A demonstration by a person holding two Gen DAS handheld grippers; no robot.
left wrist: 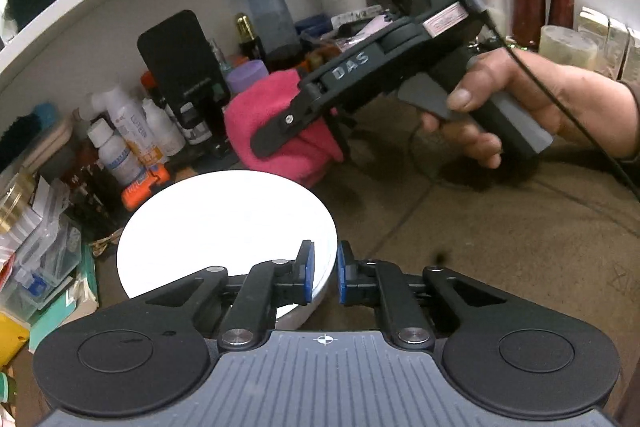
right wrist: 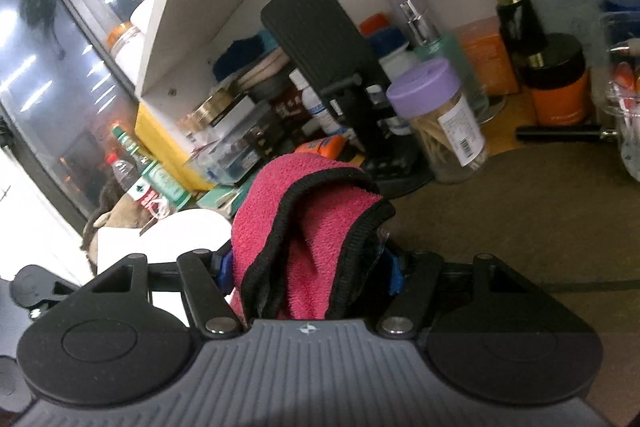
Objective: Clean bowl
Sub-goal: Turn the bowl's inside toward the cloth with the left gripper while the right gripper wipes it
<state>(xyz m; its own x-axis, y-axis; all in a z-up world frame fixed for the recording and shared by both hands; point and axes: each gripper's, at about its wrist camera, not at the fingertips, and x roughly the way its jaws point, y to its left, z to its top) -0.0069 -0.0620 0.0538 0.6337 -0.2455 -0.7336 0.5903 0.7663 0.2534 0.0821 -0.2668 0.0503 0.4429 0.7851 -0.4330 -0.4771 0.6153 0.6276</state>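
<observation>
- Left wrist view: the left gripper [left wrist: 324, 275] is clamped on the rim of the round white bowl [left wrist: 208, 223], one blue pad [left wrist: 308, 273] inside the rim and the other outside it.
- The bowl sits on the brown tabletop [left wrist: 500, 247], its far rim near the pink cloth and its left rim close to the clutter.
- The right gripper [left wrist: 280, 135], a black pistol-grip tool, is held in the person's right hand [left wrist: 516, 103] above and beyond the bowl, gripping a bunched pink terry cloth with black edging [left wrist: 280, 147].
- The cloth hangs just past the bowl's far edge; whether it touches the rim cannot be told.
- Open tabletop lies to the right of the bowl, under the right hand, crossed by a thin black cable [left wrist: 560, 107].
- On the left the room is tight: white plastic bottles [left wrist: 120, 143], an orange object [left wrist: 140, 187] and clear plastic boxes [left wrist: 44, 259] crowd up to the bowl.
- Behind stands a black ribbed slab on a stand [left wrist: 180, 59] and tall bottles against a white shelf wall [left wrist: 100, 27].
- Right wrist view: the right gripper [right wrist: 308, 267] is closed on the pink cloth [right wrist: 304, 227], which fills the gap between its fingers and hides most of them.
- The white bowl [right wrist: 188, 231] shows low on the left, behind the cloth.
- A clear jar with a lilac lid [right wrist: 440, 119] and an orange-and-black jar [right wrist: 558, 83] stand at the back of the tabletop [right wrist: 520, 219], well apart from the cloth.
</observation>
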